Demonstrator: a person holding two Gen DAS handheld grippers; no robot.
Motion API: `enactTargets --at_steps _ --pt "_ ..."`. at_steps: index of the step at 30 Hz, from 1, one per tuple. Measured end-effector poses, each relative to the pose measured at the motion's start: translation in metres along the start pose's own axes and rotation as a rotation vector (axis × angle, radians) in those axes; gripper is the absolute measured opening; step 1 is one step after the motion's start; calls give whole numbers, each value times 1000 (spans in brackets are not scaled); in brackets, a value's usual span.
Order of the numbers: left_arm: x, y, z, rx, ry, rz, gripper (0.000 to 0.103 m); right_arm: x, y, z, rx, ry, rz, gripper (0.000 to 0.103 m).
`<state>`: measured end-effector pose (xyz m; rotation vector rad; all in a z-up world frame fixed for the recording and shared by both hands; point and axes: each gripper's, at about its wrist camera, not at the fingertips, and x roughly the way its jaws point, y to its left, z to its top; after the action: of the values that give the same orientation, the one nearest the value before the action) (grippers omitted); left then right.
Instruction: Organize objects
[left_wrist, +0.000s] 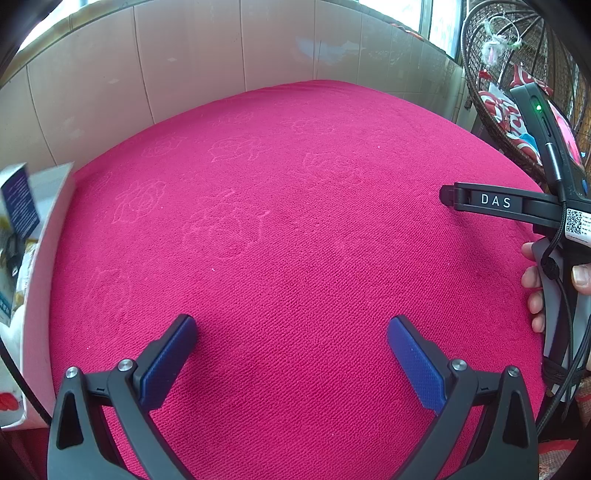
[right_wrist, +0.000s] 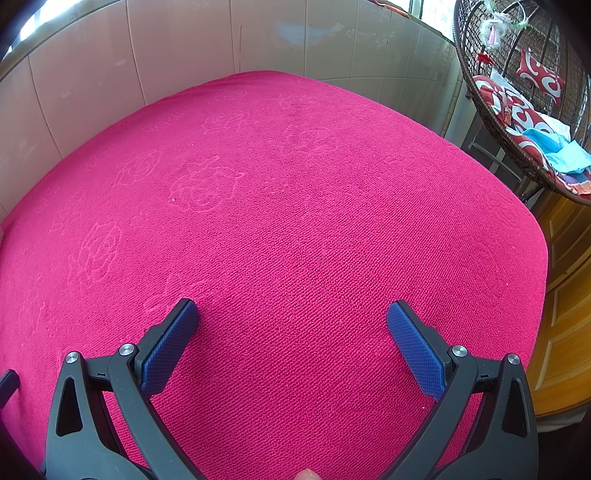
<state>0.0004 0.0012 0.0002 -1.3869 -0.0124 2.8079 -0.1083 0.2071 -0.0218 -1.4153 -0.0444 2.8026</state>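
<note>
both grippers, left gripper and right gripper, gape over pink towel.

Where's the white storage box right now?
The white box sits at the far left edge of the left wrist view, against the pink towel-covered table, with packets inside; the right wrist view doesn't show it.

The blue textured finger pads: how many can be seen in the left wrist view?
2. One blue textured finger pad is lower left, the other lower right, both above the pink terry cloth. Pads of the other gripper are hidden.
</note>
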Motion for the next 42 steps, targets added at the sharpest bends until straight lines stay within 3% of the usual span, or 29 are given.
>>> enactTargets --at_steps 42 --pt "0 6 -1 -5 1 -2 103 4 0 2 4 -1 -1 103"
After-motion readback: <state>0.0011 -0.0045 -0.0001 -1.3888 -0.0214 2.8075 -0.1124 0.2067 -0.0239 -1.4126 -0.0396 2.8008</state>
